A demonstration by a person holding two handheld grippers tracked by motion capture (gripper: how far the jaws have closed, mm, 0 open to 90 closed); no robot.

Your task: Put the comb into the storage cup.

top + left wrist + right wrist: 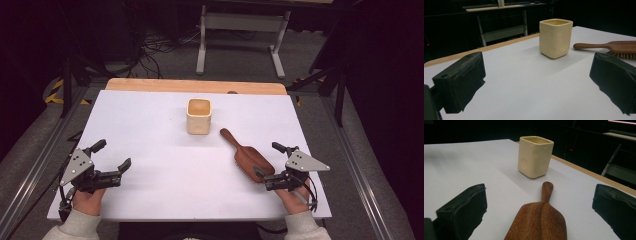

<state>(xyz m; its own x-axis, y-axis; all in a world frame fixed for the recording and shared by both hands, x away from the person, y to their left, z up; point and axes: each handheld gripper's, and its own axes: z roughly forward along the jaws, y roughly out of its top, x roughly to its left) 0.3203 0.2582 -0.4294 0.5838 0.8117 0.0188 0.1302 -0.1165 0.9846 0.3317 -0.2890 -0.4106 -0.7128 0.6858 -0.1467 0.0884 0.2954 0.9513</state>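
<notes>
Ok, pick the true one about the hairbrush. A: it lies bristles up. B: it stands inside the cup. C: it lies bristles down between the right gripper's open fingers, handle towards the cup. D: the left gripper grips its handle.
C: the hairbrush lies wooden back up between the open right gripper fingers, handle towards the cup.

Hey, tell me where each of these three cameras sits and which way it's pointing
High view: above the person's side, looking forward and down on the table; shows both hands, left gripper, right gripper.
Left gripper view: rides the left gripper, facing the cup; its jaws stand apart.
Right gripper view: rides the right gripper, over the hairbrush; jaws either side of it.
All three share cup and hairbrush.
</notes>
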